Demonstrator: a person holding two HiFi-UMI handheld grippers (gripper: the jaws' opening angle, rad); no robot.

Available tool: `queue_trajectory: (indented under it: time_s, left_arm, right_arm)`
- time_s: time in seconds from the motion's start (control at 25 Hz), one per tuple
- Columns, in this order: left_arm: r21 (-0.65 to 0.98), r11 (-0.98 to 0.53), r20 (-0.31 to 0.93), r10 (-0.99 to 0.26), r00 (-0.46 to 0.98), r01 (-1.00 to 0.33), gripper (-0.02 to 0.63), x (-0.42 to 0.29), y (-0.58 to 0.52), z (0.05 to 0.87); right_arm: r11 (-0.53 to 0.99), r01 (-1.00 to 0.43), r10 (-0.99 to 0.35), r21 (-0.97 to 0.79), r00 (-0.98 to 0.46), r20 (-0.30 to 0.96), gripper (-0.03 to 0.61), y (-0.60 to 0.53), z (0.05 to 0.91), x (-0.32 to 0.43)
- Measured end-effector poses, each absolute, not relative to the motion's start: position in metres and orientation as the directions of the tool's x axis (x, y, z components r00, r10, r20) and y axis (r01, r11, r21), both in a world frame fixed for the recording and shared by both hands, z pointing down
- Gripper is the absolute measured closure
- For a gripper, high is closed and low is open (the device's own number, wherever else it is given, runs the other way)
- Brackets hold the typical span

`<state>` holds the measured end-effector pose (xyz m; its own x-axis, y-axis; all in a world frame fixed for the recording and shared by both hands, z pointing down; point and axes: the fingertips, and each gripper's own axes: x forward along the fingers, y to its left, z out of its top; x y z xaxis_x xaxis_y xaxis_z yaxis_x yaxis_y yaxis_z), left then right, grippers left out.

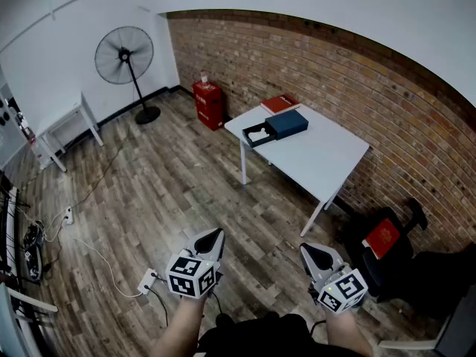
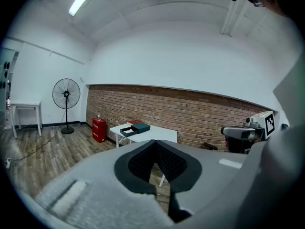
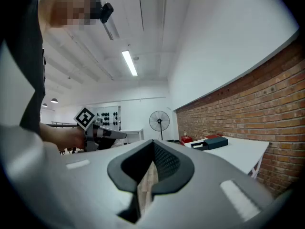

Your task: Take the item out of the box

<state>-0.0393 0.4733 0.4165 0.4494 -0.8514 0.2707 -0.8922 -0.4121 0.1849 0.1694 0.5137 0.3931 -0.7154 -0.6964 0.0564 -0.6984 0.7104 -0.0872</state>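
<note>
A white table (image 1: 327,158) stands against the brick wall, well ahead of me. On it lies an open black box (image 1: 257,135) with a white item inside. Its dark teal lid (image 1: 287,123) rests beside it, with a red book-like thing (image 1: 280,103) behind. My left gripper (image 1: 210,240) and right gripper (image 1: 316,255) hang low near my body, far from the table. Both are shut and hold nothing. The left gripper view looks past its shut tips (image 2: 155,144) at the box (image 2: 127,130). The right gripper view looks past its own (image 3: 153,144), with the lid (image 3: 215,141) at the right.
A standing fan (image 1: 125,55) and a red canister (image 1: 209,103) are by the far wall. A small white side table (image 1: 71,121) stands at the left. A black chair (image 1: 387,251) with a red item sits right of the table. A power strip (image 1: 146,280) and cables lie on the wooden floor.
</note>
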Motion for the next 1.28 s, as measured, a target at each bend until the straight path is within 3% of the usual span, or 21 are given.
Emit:
queue_trajectory:
  time_s: [0.6,0.96,1.28]
  left_arm:
    - [0.119,-0.396,0.278,-0.867,0.413,-0.911,0.609,0.009,0.486,0.423]
    - [0.161,-0.365,0.283,-0.873,0.397,-0.917,0.609,0.017,0.472,0.436]
    - [0.174,-0.39,0.256,-0.869,0.424,-0.904,0.609,0.01,0.413,0.437]
  right_arm:
    - [0.766,-0.633,-0.632,-0.107,-0.773,0.055,0.58,0.521,0.406,0.212]
    - [0.85,-0.501,-0.49,-0.162,-0.865,0.107,0.577,0.528,0.43,0.191]
    - [0.834,-0.504,-0.48,-0.224,-0.863,0.155,0.575,0.48,0.453,0.177]
